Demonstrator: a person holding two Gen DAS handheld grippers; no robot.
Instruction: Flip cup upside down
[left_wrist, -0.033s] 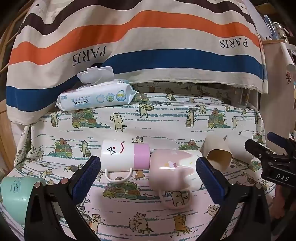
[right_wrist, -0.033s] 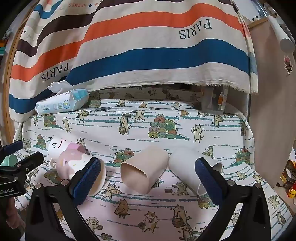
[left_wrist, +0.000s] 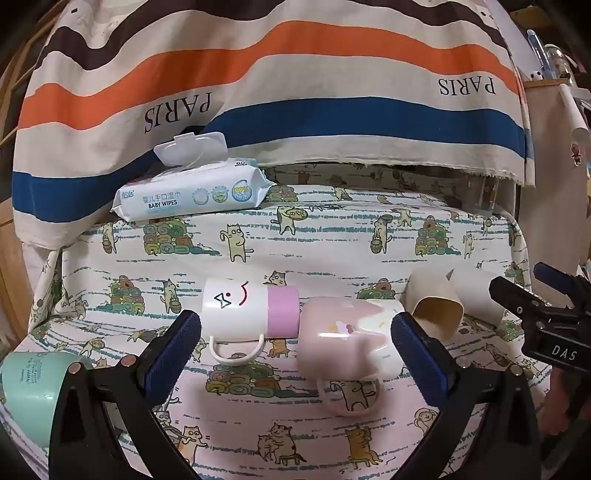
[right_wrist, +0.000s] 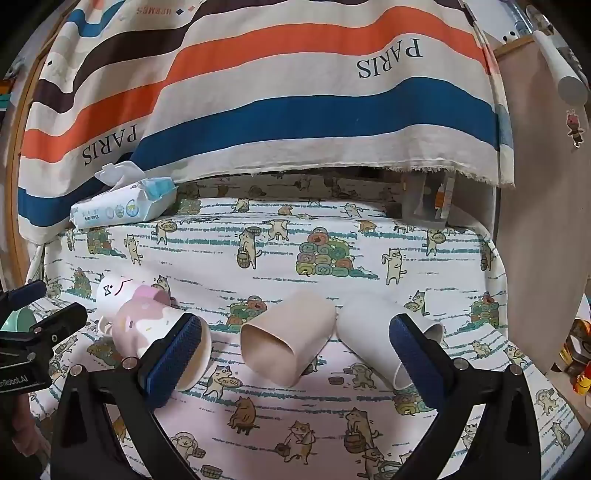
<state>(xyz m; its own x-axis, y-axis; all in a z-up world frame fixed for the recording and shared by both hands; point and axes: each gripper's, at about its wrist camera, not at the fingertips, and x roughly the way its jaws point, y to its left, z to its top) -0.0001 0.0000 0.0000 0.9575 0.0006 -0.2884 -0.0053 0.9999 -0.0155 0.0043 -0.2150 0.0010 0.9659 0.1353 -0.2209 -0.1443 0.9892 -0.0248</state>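
Observation:
Several cups lie on their sides on the cat-print cloth. A white cup with a face and pink band (left_wrist: 249, 308) lies beside a pink mug (left_wrist: 347, 341). My left gripper (left_wrist: 295, 350) is open just in front of these two, holding nothing. A beige cup (right_wrist: 286, 341) and a white cup (right_wrist: 373, 332) lie between my right gripper's open fingers; my right gripper (right_wrist: 295, 350) is empty. The pink mug (right_wrist: 147, 328) and face cup (right_wrist: 118, 290) show at the left of the right wrist view. The beige cup (left_wrist: 432, 306) shows in the left wrist view.
A mint green cup (left_wrist: 33, 391) sits at the far left. A pack of baby wipes (left_wrist: 192, 192) lies at the back left under a striped PARIS cloth (left_wrist: 295, 92). The right gripper's body (left_wrist: 546, 321) is at the right edge. The table's right edge (right_wrist: 513, 332) drops off.

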